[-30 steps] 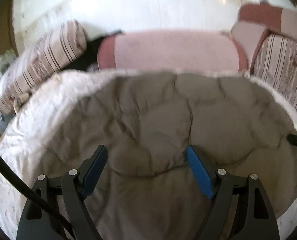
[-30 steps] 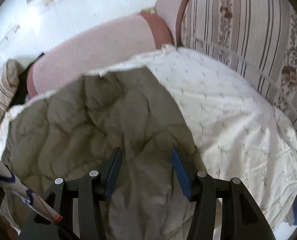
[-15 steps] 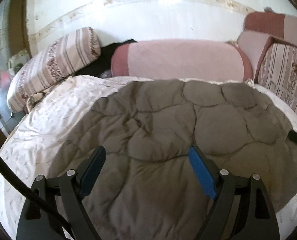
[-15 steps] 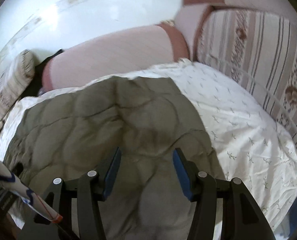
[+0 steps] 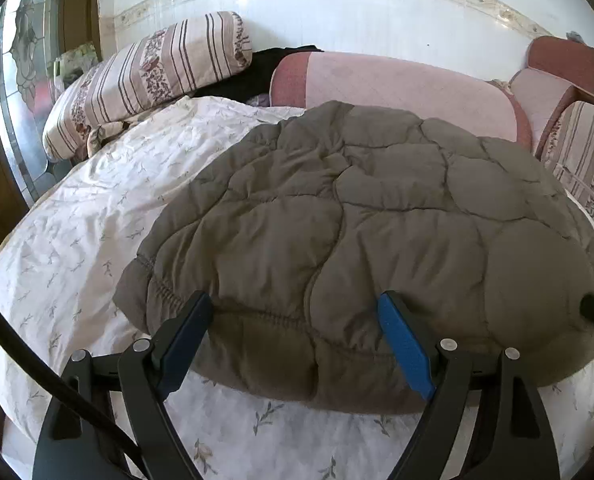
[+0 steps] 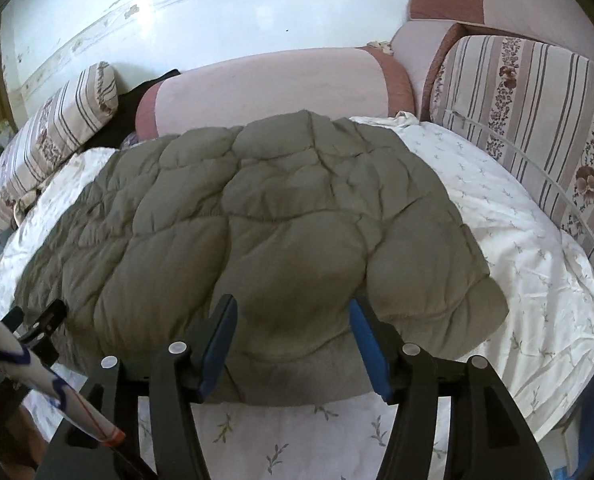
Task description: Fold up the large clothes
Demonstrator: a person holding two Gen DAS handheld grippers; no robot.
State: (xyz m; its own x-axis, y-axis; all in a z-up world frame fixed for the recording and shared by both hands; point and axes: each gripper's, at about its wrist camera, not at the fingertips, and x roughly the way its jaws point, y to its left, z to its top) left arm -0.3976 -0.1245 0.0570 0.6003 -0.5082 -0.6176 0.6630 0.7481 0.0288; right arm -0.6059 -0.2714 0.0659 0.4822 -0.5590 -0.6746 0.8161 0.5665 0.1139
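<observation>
A grey-olive quilted puffer jacket (image 5: 357, 208) lies spread flat on the bed's white floral sheet (image 5: 97, 220). My left gripper (image 5: 295, 302) hovers open over the jacket's elastic near hem, and its blue pads do not press on the fabric. In the right wrist view the same jacket (image 6: 257, 208) fills the middle. My right gripper (image 6: 293, 305) is over its near edge with the jaws opening. A puffy bulge of the jacket sits between them, unpinched. The left gripper's black frame (image 6: 37, 324) shows at the jacket's left edge.
A pink bolster (image 5: 397, 84) and a black garment (image 5: 257, 76) lie behind the jacket against the white wall. Striped floral pillows stand at the left (image 5: 149, 72) and right (image 6: 537, 112). A stained-glass door (image 5: 21, 60) is at the far left. Bare sheet (image 6: 517, 240) lies to the jacket's right.
Both grippers have drawn back toward the bed's near edge. The jacket's hem and the sheet in front of it now show. The right jaws stand wider than before.
</observation>
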